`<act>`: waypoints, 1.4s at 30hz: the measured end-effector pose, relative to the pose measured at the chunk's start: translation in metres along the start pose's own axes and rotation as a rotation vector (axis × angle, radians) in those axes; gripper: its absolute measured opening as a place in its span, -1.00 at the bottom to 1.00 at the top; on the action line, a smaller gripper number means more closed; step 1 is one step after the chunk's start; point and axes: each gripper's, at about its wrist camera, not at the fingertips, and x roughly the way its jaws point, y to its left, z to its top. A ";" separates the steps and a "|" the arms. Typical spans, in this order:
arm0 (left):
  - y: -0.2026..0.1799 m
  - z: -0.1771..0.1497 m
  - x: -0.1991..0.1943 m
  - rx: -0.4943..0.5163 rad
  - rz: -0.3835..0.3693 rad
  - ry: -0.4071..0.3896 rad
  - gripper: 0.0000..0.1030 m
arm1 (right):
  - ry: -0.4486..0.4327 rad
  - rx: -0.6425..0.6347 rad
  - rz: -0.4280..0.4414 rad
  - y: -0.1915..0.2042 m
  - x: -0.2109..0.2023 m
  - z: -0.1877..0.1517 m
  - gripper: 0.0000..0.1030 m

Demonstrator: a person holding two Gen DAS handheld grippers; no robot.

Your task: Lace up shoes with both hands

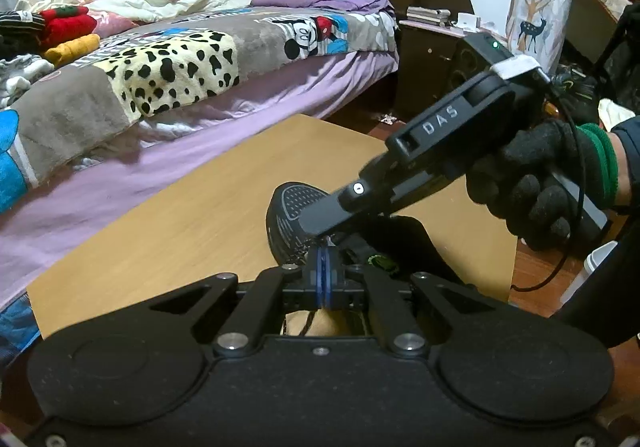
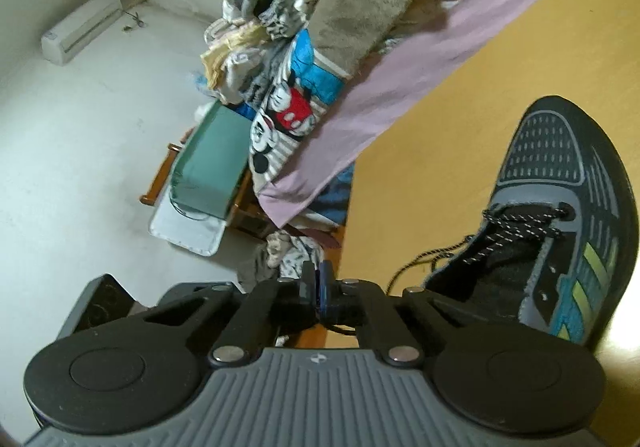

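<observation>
Black-and-grey mesh makes up the upper of the running shoe (image 2: 568, 207) with lime and teal side stripes, which lies on the light wooden desk (image 2: 440, 119), and we take that shoe as our landmark. Across its throat run the lower rows of a thin black cord lace (image 2: 520, 227) flecked with white, and a loose length trails off the shoe's near side toward us. We judge the lace limp and light, a little slippery, and too floppy to push through an eyelet unless pinched close to its stiff tip; the shoe itself looks light enough to slide if tugged, with a soft mesh that gives. The left claw (image 1: 323, 267) sits just short of the shoe's tongue with its blue pads pressed together; we cannot tell whether cord is caught between them. The right claw (image 2: 320, 287), reaching over the shoe in the left wrist view, is likewise closed, and a dark strand seems to run beneath it, though a grip is unclear. A black-gloved hand (image 1: 532, 183) holds its handle.
</observation>
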 end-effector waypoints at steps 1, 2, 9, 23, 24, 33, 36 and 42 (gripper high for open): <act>0.001 0.000 0.000 -0.001 0.009 0.004 -0.94 | -0.010 -0.002 -0.002 0.001 -0.001 0.000 -0.92; 0.003 0.001 -0.001 -0.001 0.006 0.010 -0.76 | -0.022 0.000 -0.002 0.001 -0.002 0.001 -0.92; 0.000 0.005 -0.003 0.022 0.047 0.012 -0.26 | -0.071 0.001 -0.001 0.006 -0.007 0.006 -0.93; 0.001 0.015 0.011 -0.064 0.073 0.024 -0.86 | -0.070 -0.042 -0.022 0.017 -0.003 0.002 -0.92; 0.001 0.015 0.011 -0.066 0.072 0.023 -0.87 | -0.070 -0.041 -0.022 0.017 -0.003 0.002 -0.93; 0.006 0.019 0.003 -0.053 0.137 -0.017 -0.96 | -0.072 -0.048 -0.027 0.019 -0.004 0.002 -0.92; 0.034 0.029 -0.027 -0.139 0.271 -0.142 -0.97 | -0.092 -0.052 -0.040 0.021 -0.009 0.007 -0.80; 0.072 0.041 -0.077 -0.284 0.495 -0.355 -0.97 | -0.143 -0.152 -0.206 0.028 -0.034 0.022 -0.79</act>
